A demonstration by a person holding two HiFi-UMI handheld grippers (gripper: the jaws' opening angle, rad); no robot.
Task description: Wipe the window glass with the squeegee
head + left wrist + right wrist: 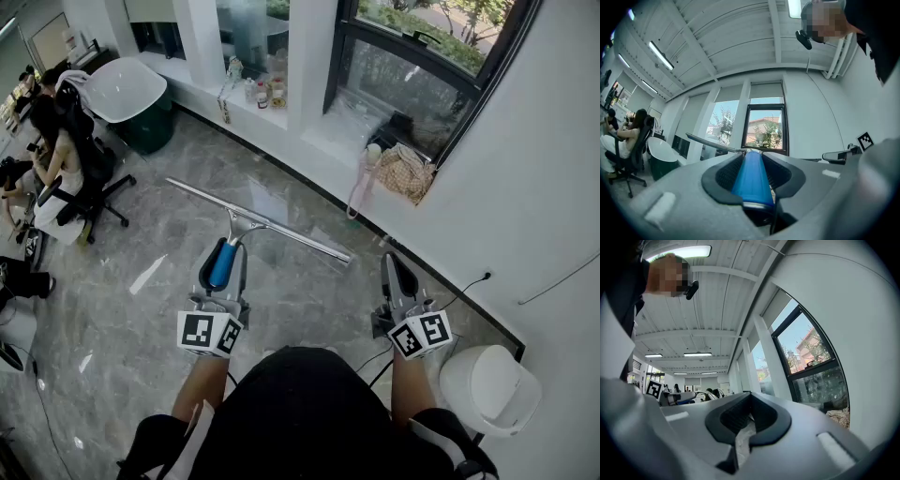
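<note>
Zero strokes made, by my reading: blade and pane are well apart, and no view shows a wiped track on the glass. Task judged at its start, with the tool in hand and the approach pending.

Room: grey marble floor [169,281] below me, white wall [562,187] to my right. Window [422,75], dark-framed, sits ahead and to the right above a white sill [323,141]. A woven bag [405,173] rests on the sill under the lower corner of the pane and may crowd the bottom of a stroke.

Squeegee [255,222]: held out over the floor, long blade roughly level, running from ahead-left to ahead-right. The rubber edge touches nothing.

Left gripper [226,251]: jaws clamped on the squeegee's blue handle [751,180], which lies lengthwise between the pads. The left gripper view shows it filling the gap. Grip looks centred.

Right gripper [392,267]: jaws together with nothing between them; only a thin slit shows in the right gripper view. It is held beside the left one, idle, on the wall side.

Remaining (judgement): close on the window, raise the blade, seat the rubber on the glass, and pull every stroke. The whole wipe is outstanding.
</note>
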